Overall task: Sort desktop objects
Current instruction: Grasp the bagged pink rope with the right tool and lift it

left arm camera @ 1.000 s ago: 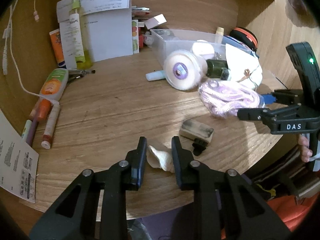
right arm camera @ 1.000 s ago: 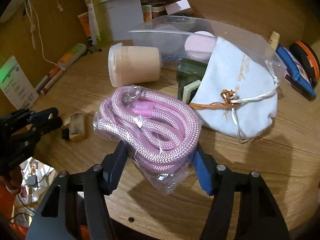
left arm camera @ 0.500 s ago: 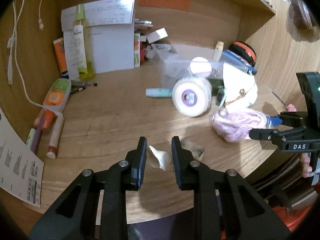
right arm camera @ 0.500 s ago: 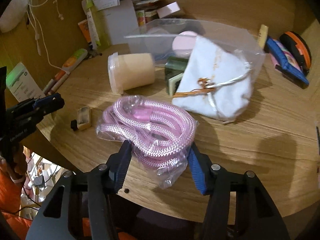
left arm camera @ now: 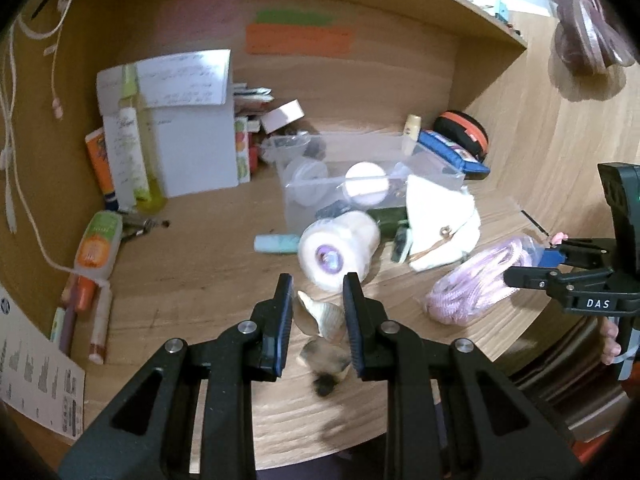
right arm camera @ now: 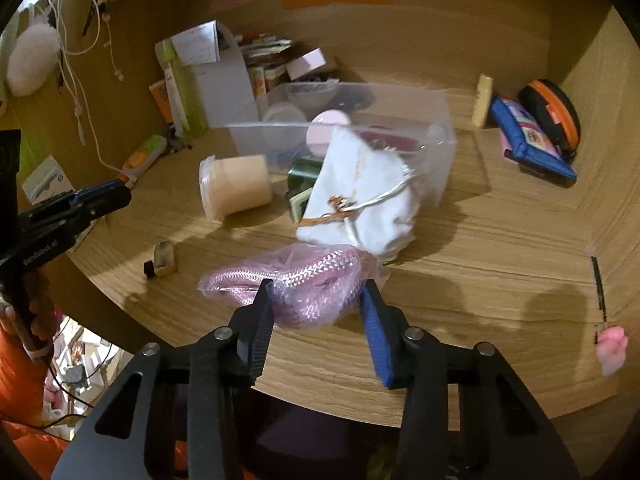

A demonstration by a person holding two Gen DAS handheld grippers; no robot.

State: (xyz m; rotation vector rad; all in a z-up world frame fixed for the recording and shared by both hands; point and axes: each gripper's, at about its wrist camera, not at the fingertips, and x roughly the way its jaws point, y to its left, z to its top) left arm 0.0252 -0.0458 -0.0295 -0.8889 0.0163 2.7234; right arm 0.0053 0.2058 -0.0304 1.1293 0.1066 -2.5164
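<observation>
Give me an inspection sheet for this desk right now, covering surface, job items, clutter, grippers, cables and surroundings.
Surface: wooden desk, crowded toward the back.
Job's things: seashell between the left gripper's fingers; bagged pink rope between the right gripper's fingers; clear plastic bin already holding small items.
Clutter: white drawstring pouch leaning on the bin; beige jar on its side; small rectangular block; pens at the left edge.
Grippers: left gripper shut on the seashell; right gripper shut on the rope bag.
Cables: white cords hanging along the left wall.
Surroundings: sticky notes on the wooden back panel.
</observation>
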